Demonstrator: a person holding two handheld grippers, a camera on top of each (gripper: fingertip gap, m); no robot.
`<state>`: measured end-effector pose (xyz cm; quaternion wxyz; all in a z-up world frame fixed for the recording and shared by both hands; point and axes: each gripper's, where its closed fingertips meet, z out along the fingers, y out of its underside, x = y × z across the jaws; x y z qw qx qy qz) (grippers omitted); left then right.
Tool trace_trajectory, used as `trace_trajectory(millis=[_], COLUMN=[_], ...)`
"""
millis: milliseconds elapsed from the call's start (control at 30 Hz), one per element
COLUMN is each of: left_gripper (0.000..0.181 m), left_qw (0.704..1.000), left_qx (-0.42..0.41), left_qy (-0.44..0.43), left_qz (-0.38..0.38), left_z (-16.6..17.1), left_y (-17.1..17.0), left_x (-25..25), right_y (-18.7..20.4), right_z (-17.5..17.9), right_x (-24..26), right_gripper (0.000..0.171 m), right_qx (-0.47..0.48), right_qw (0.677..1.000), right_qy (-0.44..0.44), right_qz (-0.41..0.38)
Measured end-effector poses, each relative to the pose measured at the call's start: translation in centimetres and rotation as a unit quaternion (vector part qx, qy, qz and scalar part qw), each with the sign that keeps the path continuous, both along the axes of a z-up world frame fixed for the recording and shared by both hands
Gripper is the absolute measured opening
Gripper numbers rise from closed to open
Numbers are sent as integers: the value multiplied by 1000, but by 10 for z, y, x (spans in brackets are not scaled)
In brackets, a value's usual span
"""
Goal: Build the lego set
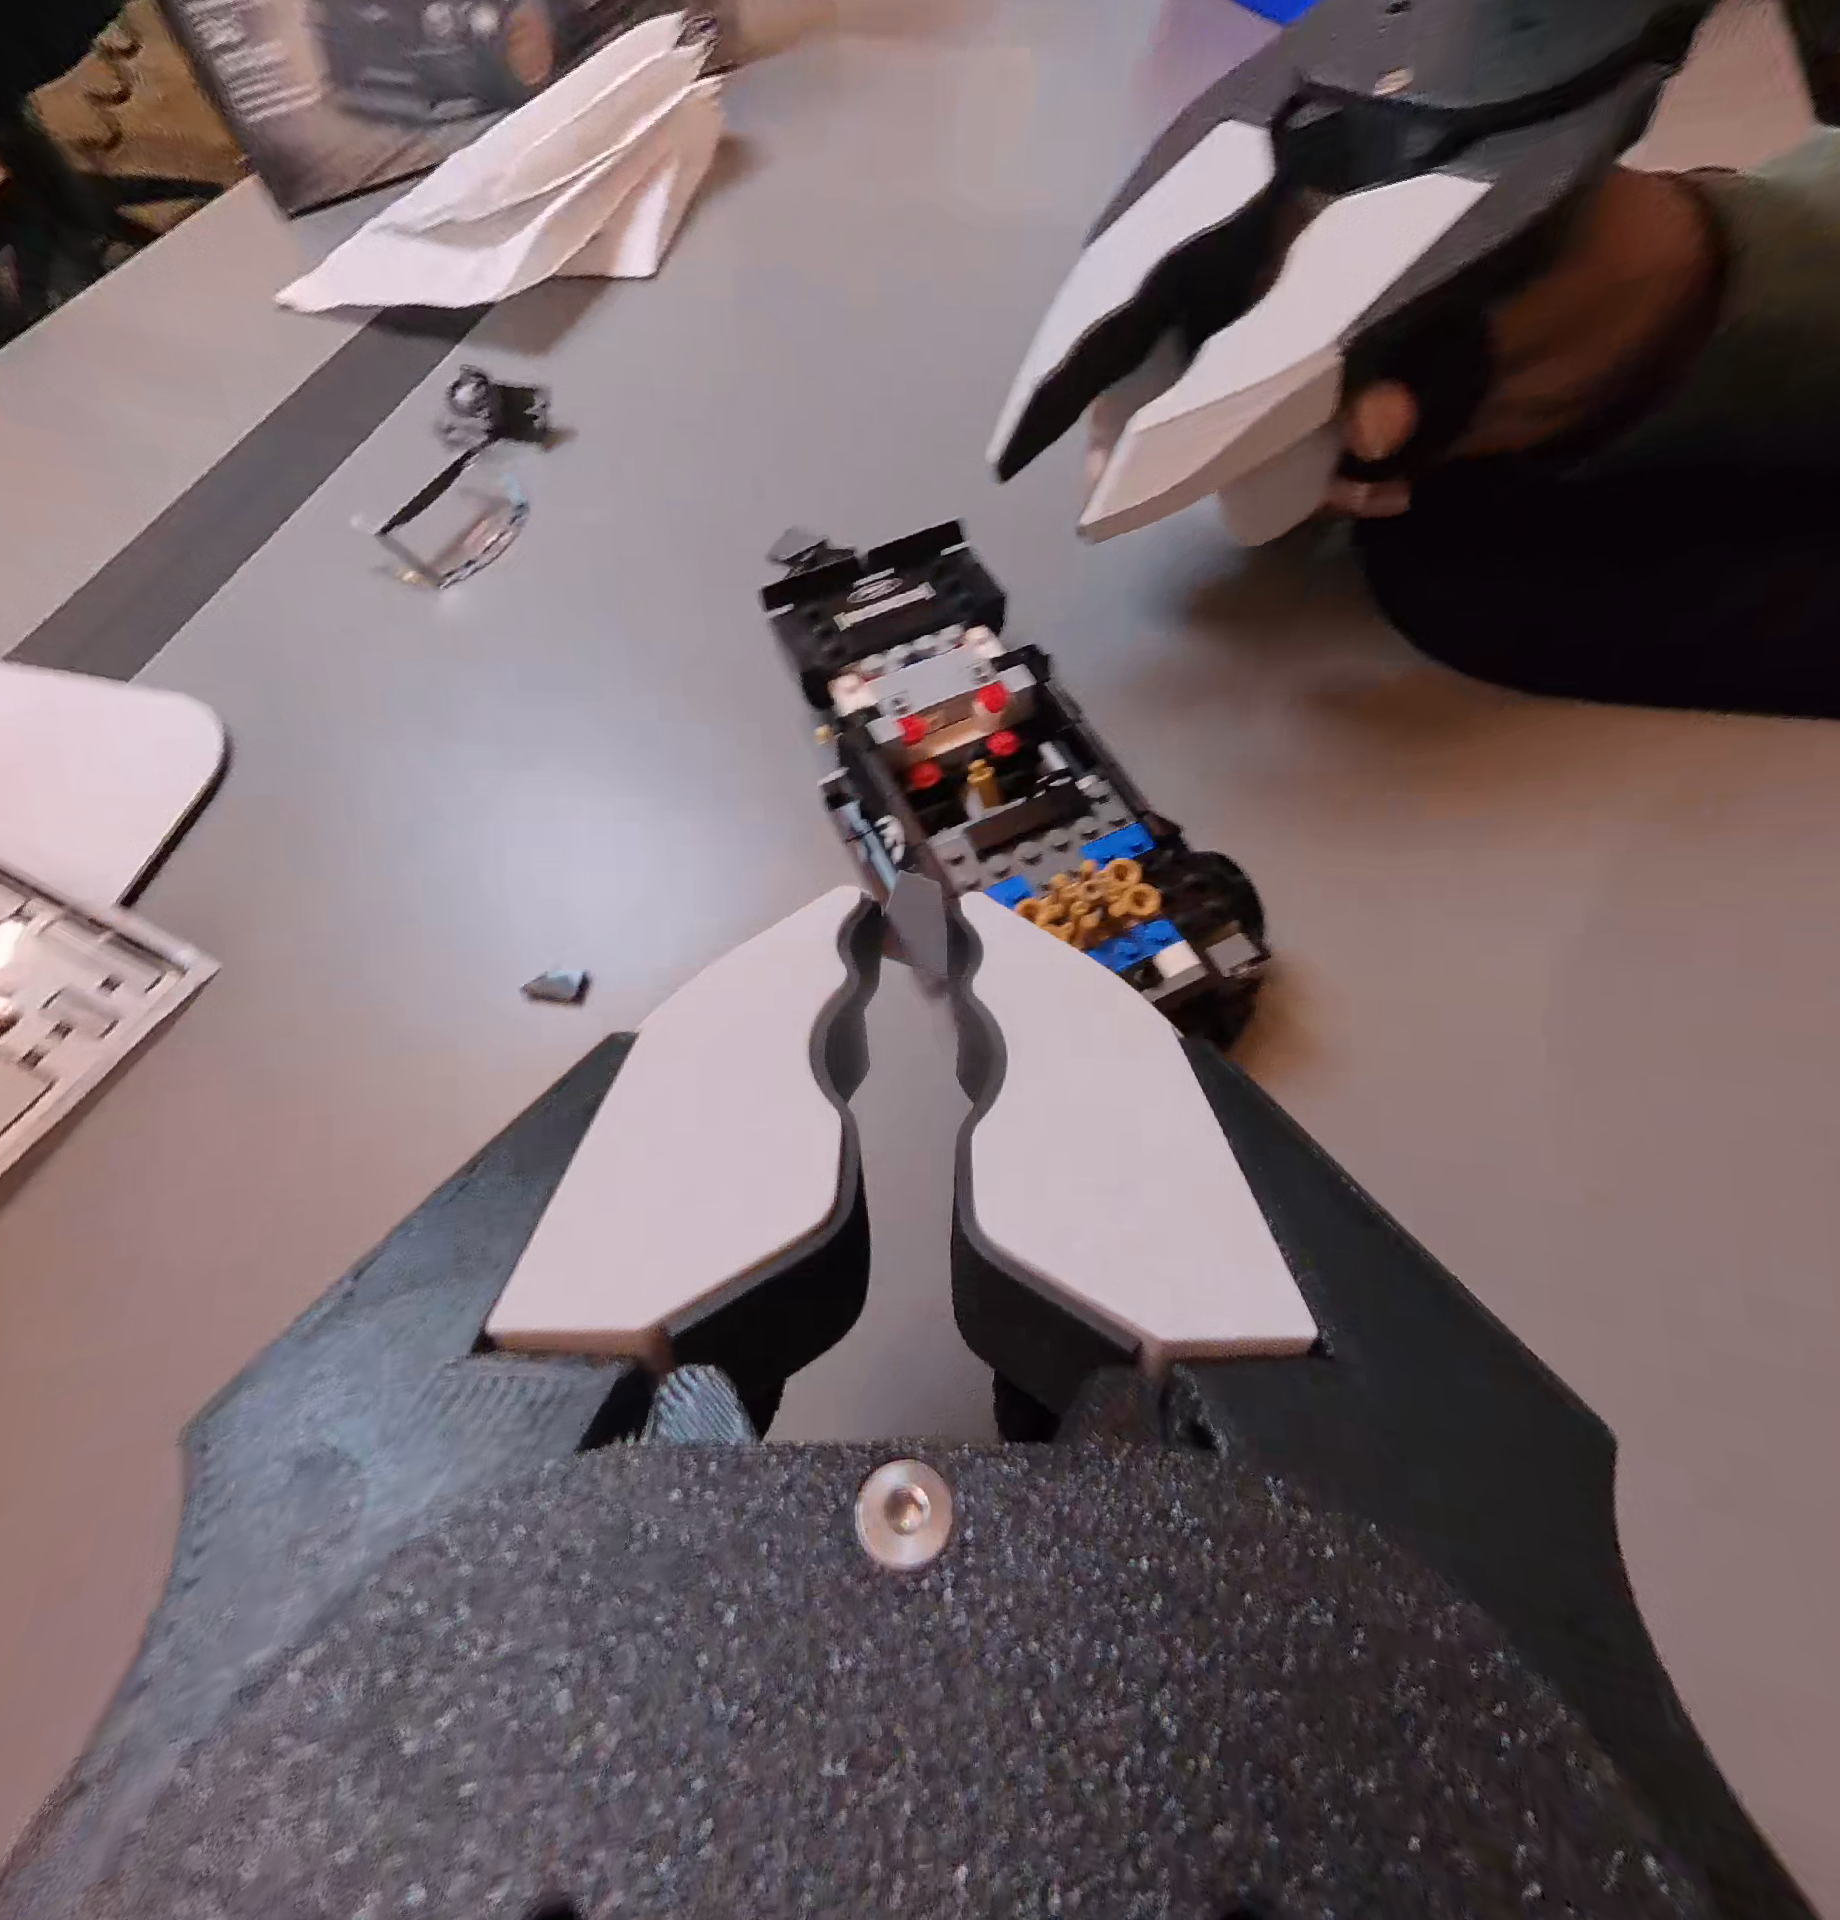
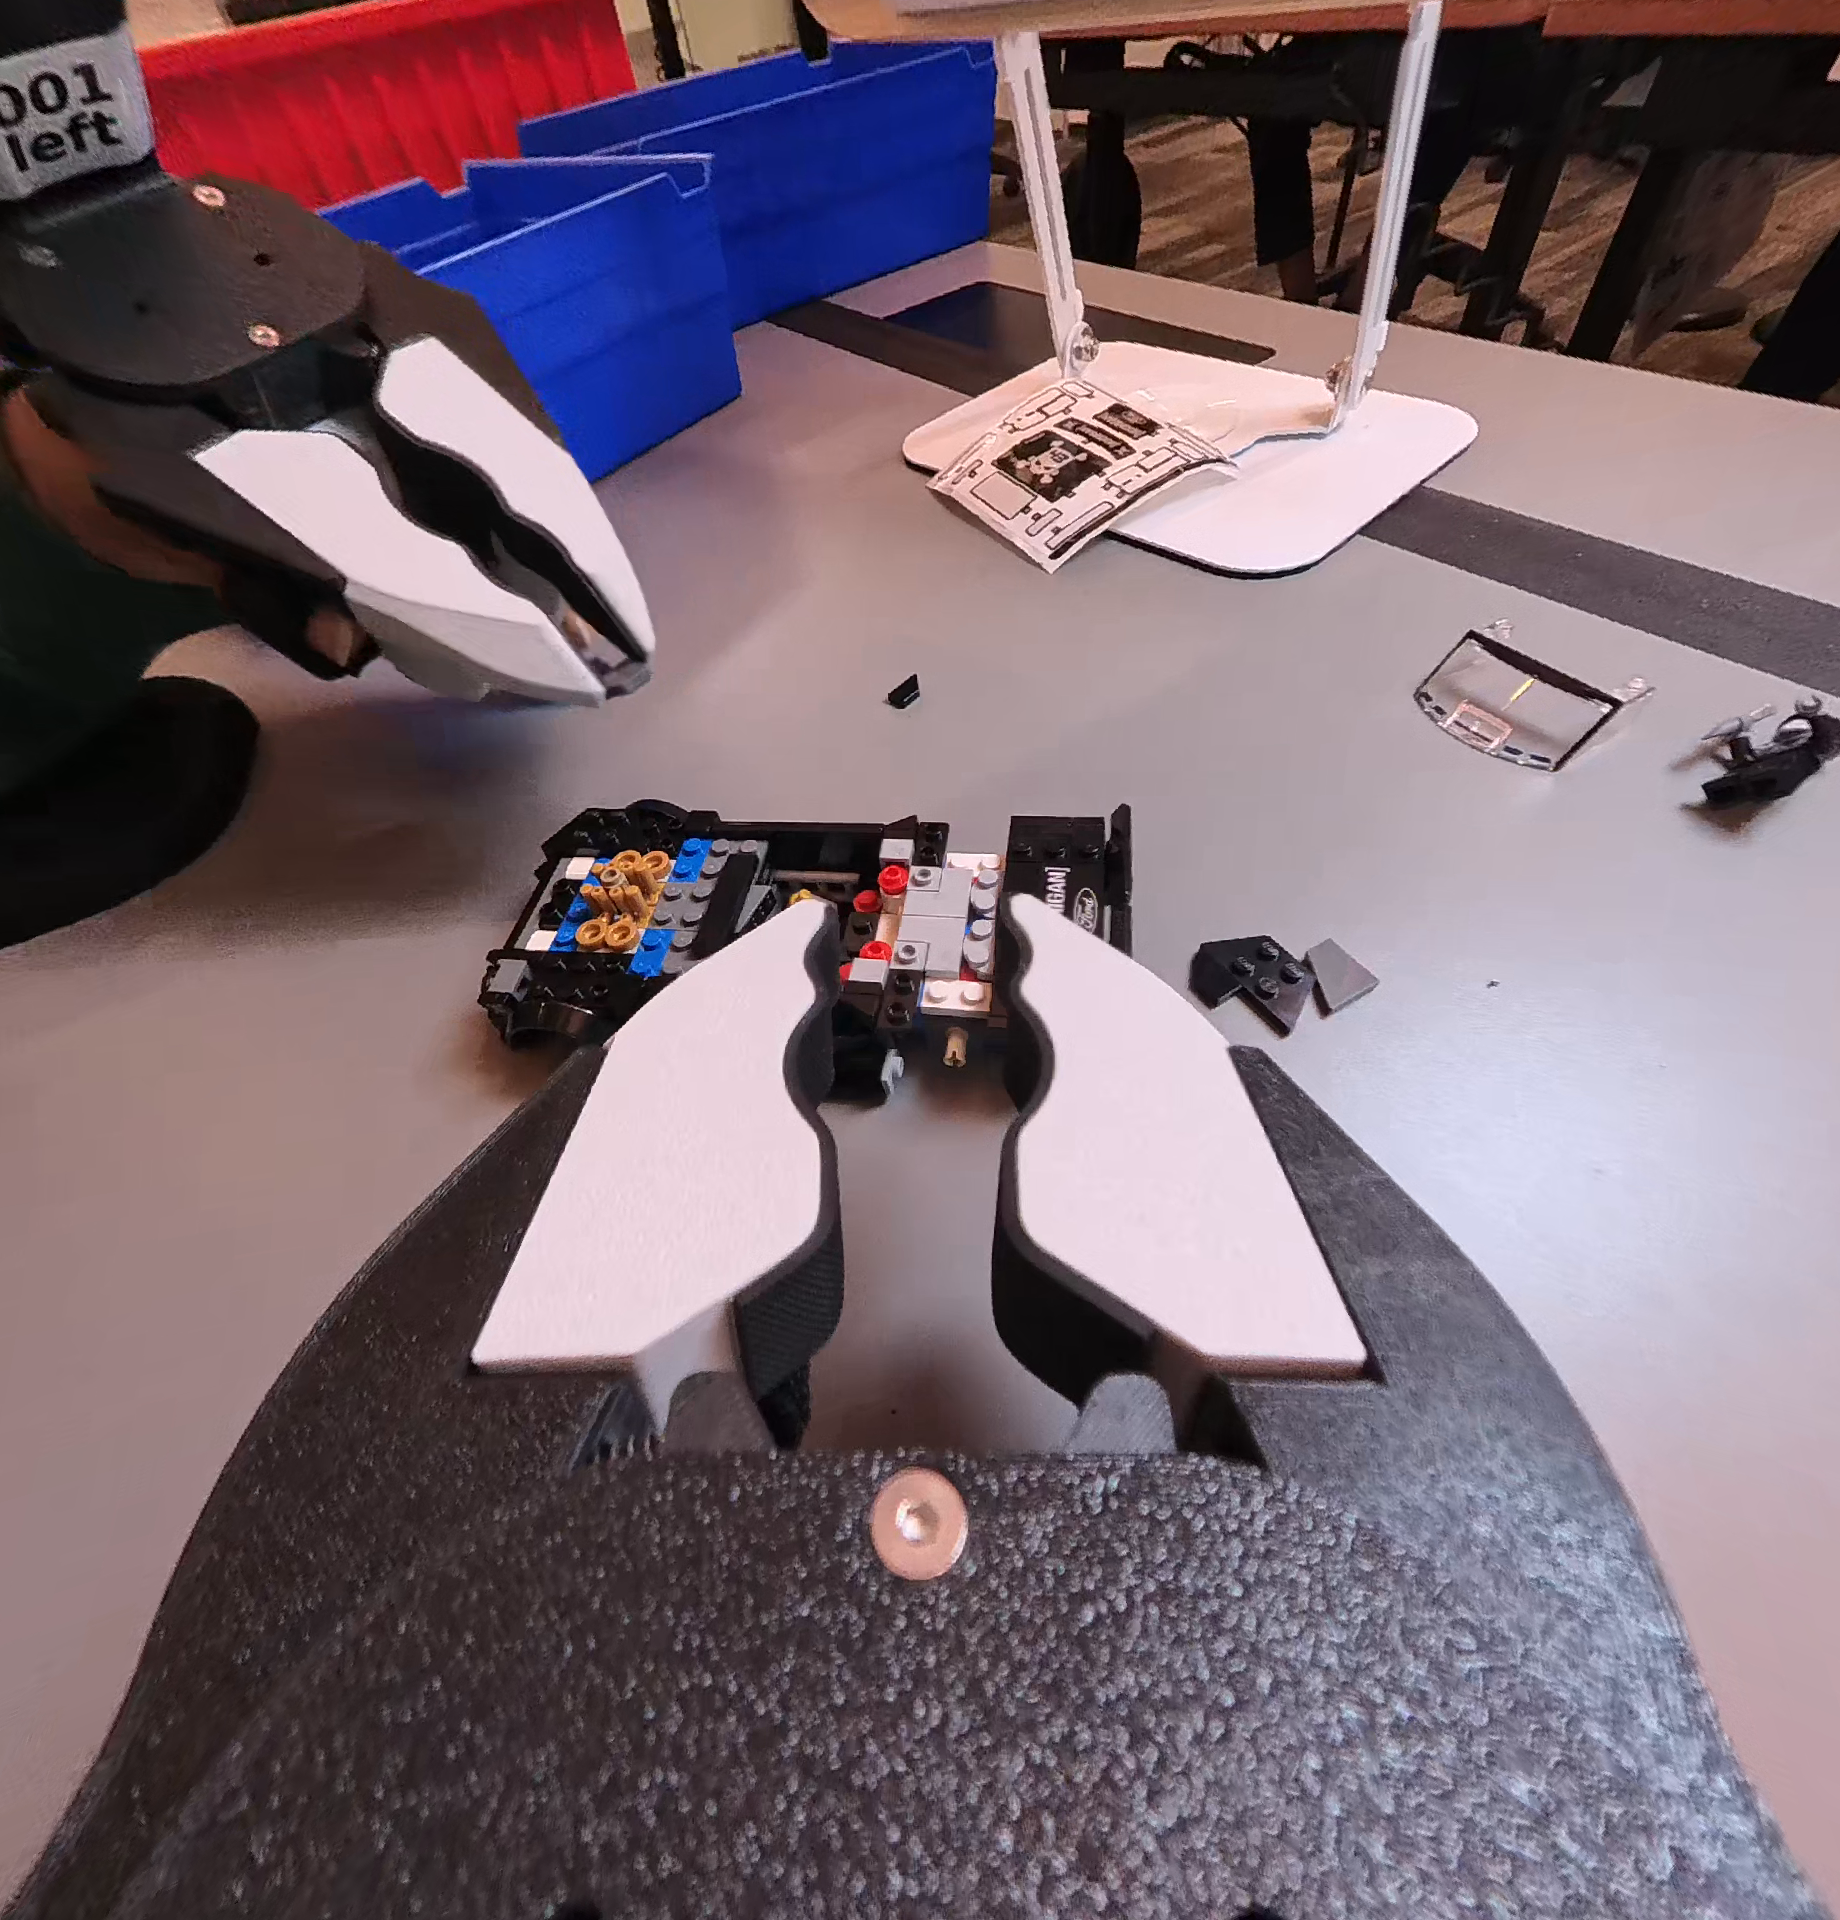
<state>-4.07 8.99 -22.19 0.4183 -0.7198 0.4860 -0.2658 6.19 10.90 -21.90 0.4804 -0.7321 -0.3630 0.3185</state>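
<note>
A partly built black Lego car [image 1: 999, 769] lies on the grey table [image 1: 1467, 1039], with red studs, blue plates and tan parts on top. It also shows in the right wrist view [image 2: 708, 914]. My left gripper [image 1: 921, 925] is shut on a small dark piece [image 1: 921, 935], just left of the car's near end. From the right wrist view it [image 2: 615, 670] hangs above the table, beyond the car's left end. My right gripper [image 2: 921, 914] is open and empty, its fingers in front of the car's middle. In the left wrist view it [image 1: 1051, 494] is raised, right of the car's far end.
Loose parts lie around: a small black piece [image 2: 903, 690], a black wedge plate [image 2: 1248, 971], a grey tile [image 2: 1342, 975], a clear windshield [image 2: 1529, 707] and a small black assembly [image 2: 1773, 753]. A sticker sheet [image 2: 1082, 468] rests on a white stand base [image 2: 1311, 488]. Blue bins [image 2: 604, 301] stand behind. The grey tile [image 2: 1342, 975] is about 10 centimeters from my right fingertips and 20 centimeters from my left. The left camera catches it too, in the left wrist view [image 1: 791, 544].
</note>
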Motion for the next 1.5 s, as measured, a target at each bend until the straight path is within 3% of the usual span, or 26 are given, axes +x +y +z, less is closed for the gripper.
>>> trace_trajectory(millis=[167, 300, 633, 1133, 1300, 1500], left_gripper=[12, 12, 12, 22, 29, 53], left_qw=[993, 973, 934, 935, 963, 980], left_qx=[-3, -11, -30, -39, -26, -105], left_qy=[26, 99, 193, 190, 155, 87], left_qz=[-117, -209, -301, -297, -220, -147], left_z=[-4, -13, -30, -27, -14, -36], left_y=[-19, -22, -11, -11, -7, -29], left_x=[14, 11, 17, 13, 7, -3], right_y=[-3, -4, -5, -5, -7, -16], right_z=[-1, 1, 0, -1, -1, -3], right_x=[-3, -2, -3, -3, -4, -18], right_gripper=[25, 25, 24, 24, 23, 19], right_qx=[10, 14, 8, 2, 4, 5], right_qw=[1000, 1000, 1000, 1000, 1000, 998], right_qy=[-10, -5, -4, -3, -5, -19], right_qz=[10, 12, 15, 20, 25, 56])
